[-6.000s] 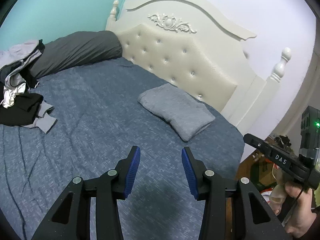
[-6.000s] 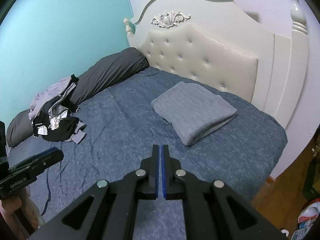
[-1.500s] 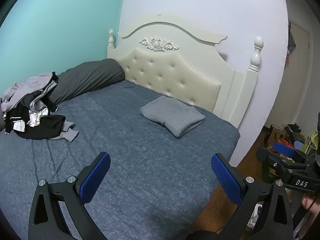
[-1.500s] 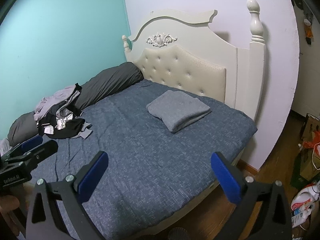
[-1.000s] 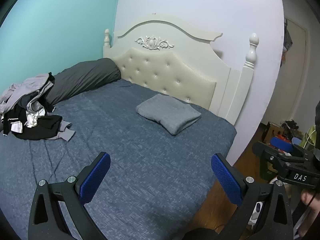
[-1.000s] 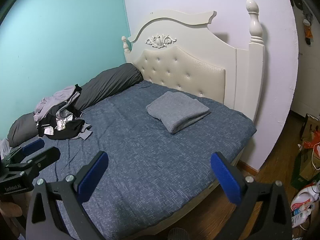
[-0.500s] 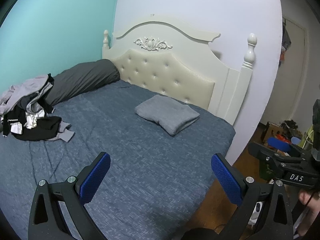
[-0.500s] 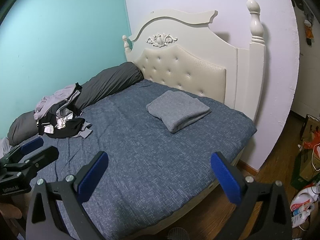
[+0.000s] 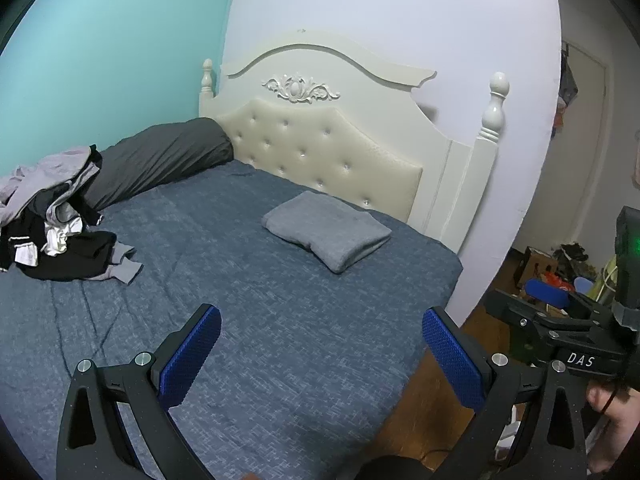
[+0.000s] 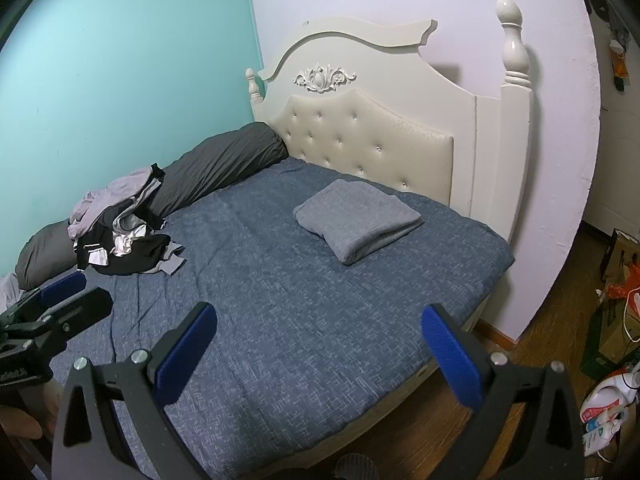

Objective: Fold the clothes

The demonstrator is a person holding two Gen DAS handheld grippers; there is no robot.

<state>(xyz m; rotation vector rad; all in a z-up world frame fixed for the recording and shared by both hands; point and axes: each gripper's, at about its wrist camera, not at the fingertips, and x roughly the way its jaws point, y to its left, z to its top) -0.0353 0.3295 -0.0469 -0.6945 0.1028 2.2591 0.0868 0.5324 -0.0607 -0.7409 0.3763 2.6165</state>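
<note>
Backed away from the bed [image 9: 280, 320], both grippers spread wide now: left gripper [image 9: 320, 354], right gripper [image 10: 320, 350].

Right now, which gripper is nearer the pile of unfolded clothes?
Left. The left gripper is on the side of the clothes pile; the right gripper is further toward the bed's open side.

On the bed [image 10: 304, 320], a folded garment [image 10: 358, 220] lies near the headboard [image 10: 372, 136]; the clothes pile [image 10: 120, 228] sits at frame left.
</note>
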